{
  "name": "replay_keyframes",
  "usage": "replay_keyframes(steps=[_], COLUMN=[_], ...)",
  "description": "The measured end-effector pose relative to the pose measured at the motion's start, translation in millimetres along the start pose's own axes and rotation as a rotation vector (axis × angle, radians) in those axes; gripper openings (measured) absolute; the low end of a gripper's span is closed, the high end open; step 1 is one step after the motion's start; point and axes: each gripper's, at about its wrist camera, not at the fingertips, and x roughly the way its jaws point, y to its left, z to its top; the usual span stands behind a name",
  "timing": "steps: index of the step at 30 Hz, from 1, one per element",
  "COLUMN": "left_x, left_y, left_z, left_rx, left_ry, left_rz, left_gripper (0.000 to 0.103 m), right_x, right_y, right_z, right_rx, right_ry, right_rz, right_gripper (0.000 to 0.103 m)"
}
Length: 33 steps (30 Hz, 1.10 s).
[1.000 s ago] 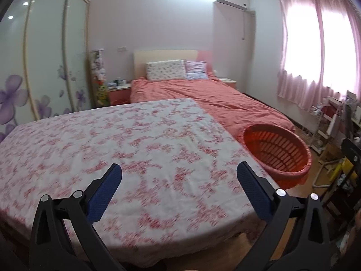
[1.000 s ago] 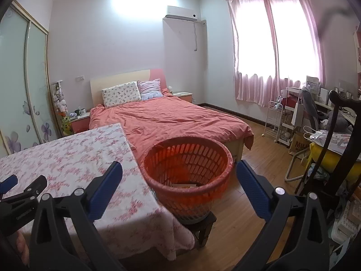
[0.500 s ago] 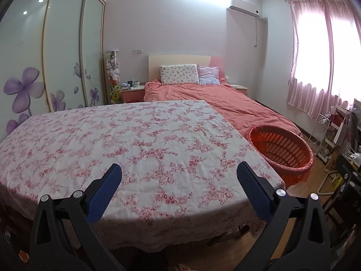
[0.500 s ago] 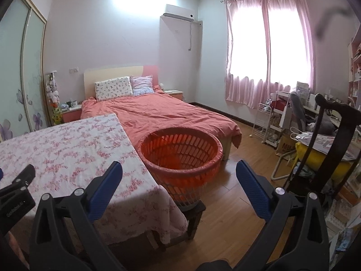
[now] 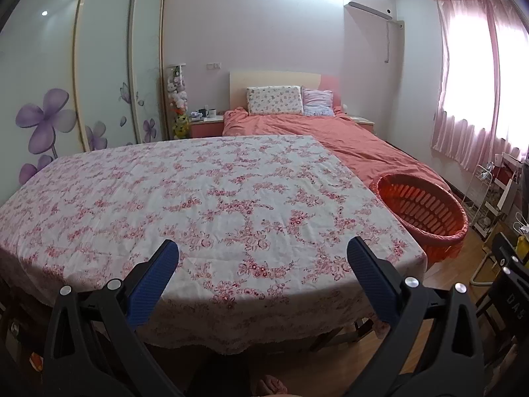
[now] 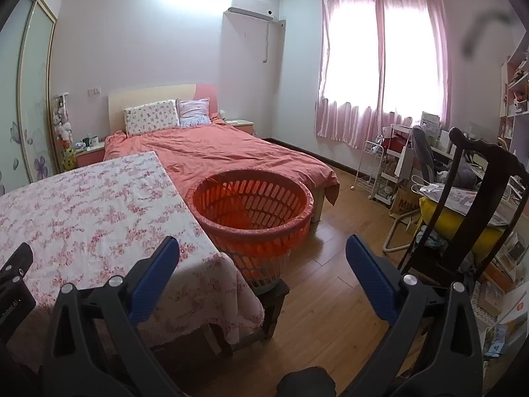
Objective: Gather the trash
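Left gripper (image 5: 263,266): fingers wide apart, holding nothing, above the near edge of the surface (image 5: 205,192) (floral cloth, no trash visible on it). Right gripper (image 6: 263,264): fingers likewise wide and unloaded, aimed at the orange basket (image 6: 251,211), upright on a low stool just beside the surface's right end, mouth up; contents not visible. Step, by judgement: searching or finishing. Next: locate trash before any grasp.
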Motion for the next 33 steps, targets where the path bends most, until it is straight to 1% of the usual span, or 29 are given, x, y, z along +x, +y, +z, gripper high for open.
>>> replay_keyframes(steps=[10, 19, 26, 33], left_x=[1, -9, -5, -3], left_y=[4, 7, 5, 4], left_z=[-3, 3, 2, 1], left_rx=[-0.023, -0.032, -0.029, -0.026], left_ry=[0.016, -0.022, 0.002, 0.005], left_rz=[0.009, 0.009, -0.002, 0.000], left_gripper=[0.100, 0.100, 0.100, 0.100], right_x=[2, -3, -3, -1], right_y=[7, 10, 12, 13], right_z=[-5, -4, -5, -4], right_rx=[-0.018, -0.020, -0.024, -0.023], right_ry=[0.009, -0.005, 0.007, 0.014], right_rz=[-0.007, -0.002, -0.004, 0.001], right_gripper=[0.098, 0.098, 0.098, 0.098])
